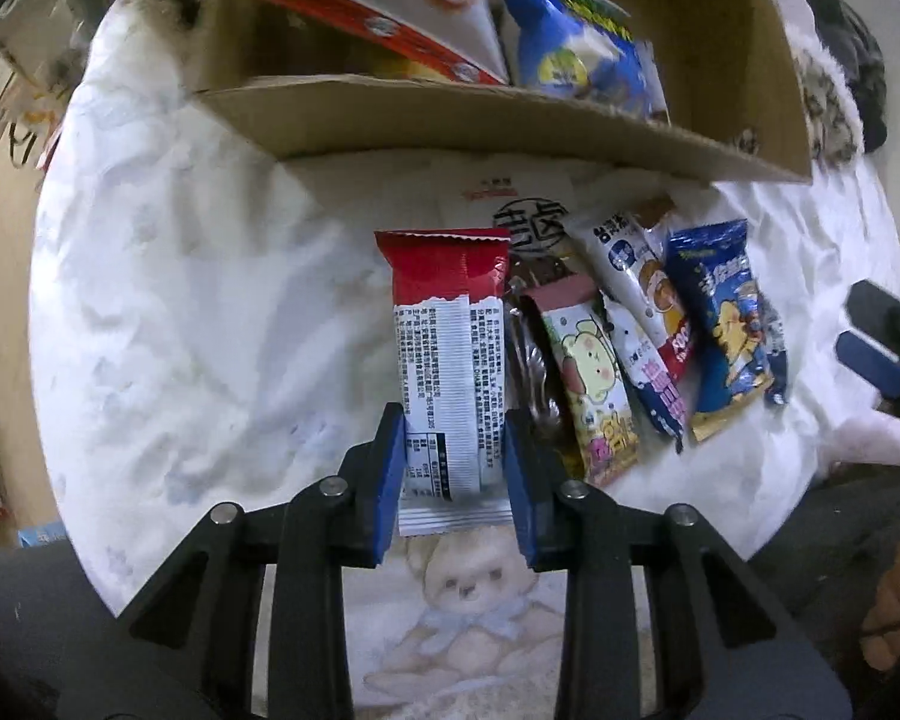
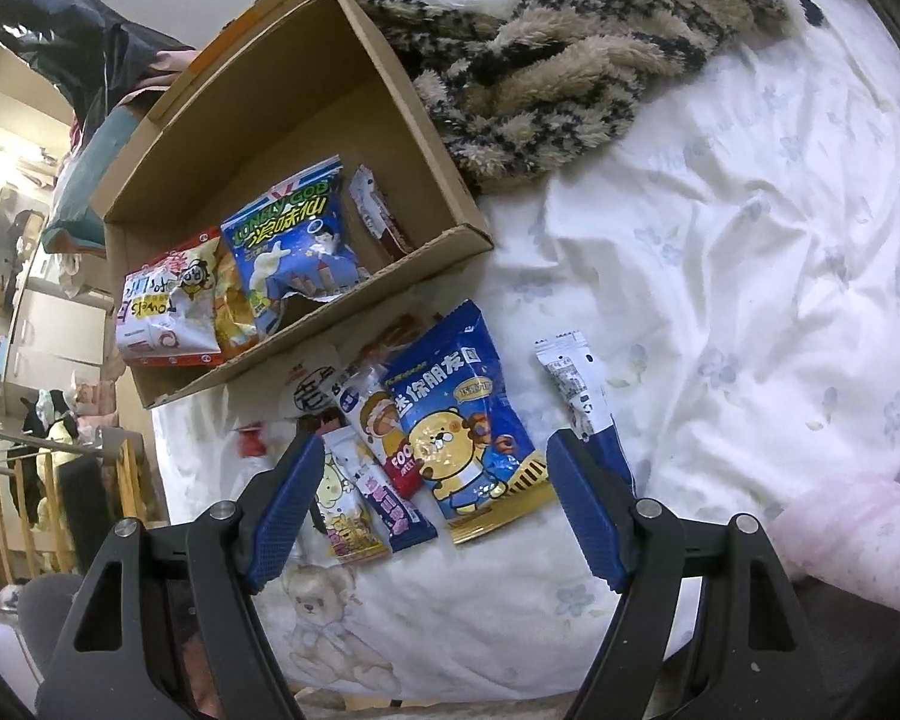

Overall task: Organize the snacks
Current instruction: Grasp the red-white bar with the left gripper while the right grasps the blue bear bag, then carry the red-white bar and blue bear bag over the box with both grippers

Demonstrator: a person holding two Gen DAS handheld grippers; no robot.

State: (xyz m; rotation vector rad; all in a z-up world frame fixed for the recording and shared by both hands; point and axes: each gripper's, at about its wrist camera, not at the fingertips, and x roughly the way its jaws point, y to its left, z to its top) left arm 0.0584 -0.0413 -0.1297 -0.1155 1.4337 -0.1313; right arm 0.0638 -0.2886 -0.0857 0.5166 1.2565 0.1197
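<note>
**White sheet, snacks beside an open box**

White cotton printed with pale blue flowers covers the bed (image 2: 750, 228), creased all over, with a teddy bear print at the near edge. A fuzzy tan-and-black blanket (image 2: 540, 48) is heaped at the far side. Shelves and a wooden rail crowd the room on the left.

The cardboard box (image 2: 390, 138) sits far left, its top open, with three bags leaning inside. Its near wall runs just beyond a row of packets (image 2: 390, 462) lying on the sheet. To the right the sheet is bare except for one white stick pack (image 2: 576, 384), so there is room on that side.

The left gripper (image 1: 455, 468) is clamped on the near end of a red-and-white bar (image 1: 444, 360), its blue pads pressed against both long edges. The right gripper (image 2: 432, 510) hangs with its jaws wide apart over the packets, gripping nothing.
</note>
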